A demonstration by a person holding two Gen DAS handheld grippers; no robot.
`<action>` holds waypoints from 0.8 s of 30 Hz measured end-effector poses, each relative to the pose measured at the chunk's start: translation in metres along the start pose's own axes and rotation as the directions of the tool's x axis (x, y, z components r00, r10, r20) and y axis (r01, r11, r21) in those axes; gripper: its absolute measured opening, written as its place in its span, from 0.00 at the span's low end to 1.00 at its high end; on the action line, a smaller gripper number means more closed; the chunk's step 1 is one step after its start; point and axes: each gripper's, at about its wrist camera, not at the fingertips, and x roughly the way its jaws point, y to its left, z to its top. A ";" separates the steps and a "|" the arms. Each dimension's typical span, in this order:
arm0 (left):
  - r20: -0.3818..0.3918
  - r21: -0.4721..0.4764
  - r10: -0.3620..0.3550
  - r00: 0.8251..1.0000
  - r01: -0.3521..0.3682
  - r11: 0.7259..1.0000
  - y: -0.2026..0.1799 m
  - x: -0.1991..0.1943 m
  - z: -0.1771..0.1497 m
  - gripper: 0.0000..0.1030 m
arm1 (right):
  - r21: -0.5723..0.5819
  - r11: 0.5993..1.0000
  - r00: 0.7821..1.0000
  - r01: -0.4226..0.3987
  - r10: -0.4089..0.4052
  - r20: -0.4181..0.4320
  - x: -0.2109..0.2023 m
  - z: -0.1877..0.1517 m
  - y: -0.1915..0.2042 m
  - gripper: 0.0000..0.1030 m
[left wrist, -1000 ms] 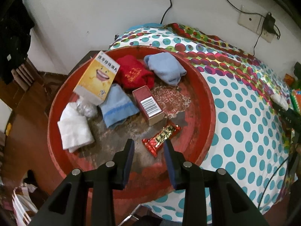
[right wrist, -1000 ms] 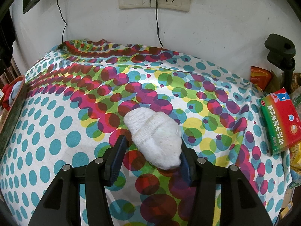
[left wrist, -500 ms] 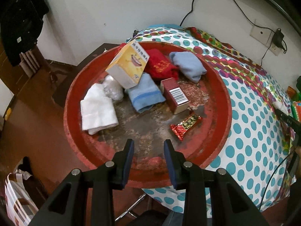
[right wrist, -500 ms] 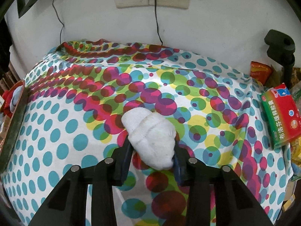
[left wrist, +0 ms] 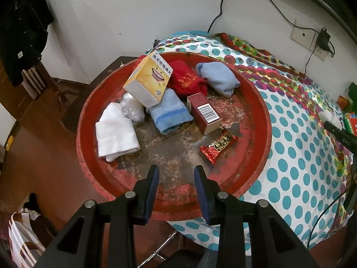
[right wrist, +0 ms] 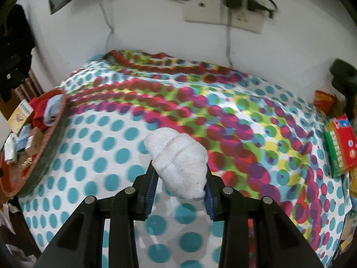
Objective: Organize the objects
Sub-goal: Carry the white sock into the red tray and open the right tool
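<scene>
Ok, left wrist view: left tool (left wrist: pixel 176 176) narrow gap, holding nothing, over near rim of red tray (left wrist: pixel 256 102) with towels, boxes, candy bar (left wrist: pixel 217 145). Right wrist view: right tool (right wrist: pixel 179 179) clamped on white sock (right wrist: pixel 178 163), lifted above dotted surface (right wrist: pixel 100 160).

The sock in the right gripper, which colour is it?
The sock is white, clearest in the right wrist view.

Light: indoor, medium bright, even on the white wall (left wrist: pixel 125 17).
Shadow: soft grey patch on the dotted cloth (right wrist: pixel 189 218).
Blur: right wrist view smeared; left view sharp.
Edges: strongly curved, dark round corners.
</scene>
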 end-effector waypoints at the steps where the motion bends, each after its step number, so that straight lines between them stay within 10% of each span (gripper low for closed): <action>1: 0.000 -0.001 -0.003 1.000 0.003 1.000 0.001 -0.001 0.000 0.32 | -0.007 1.000 1.000 -0.007 0.007 0.001 -0.002 0.001 0.006 0.34; 24: 0.011 -0.020 0.015 1.000 -0.015 1.000 0.029 -0.015 0.000 0.32 | -0.234 0.948 0.977 -0.214 0.205 -0.063 -0.036 0.018 0.189 0.34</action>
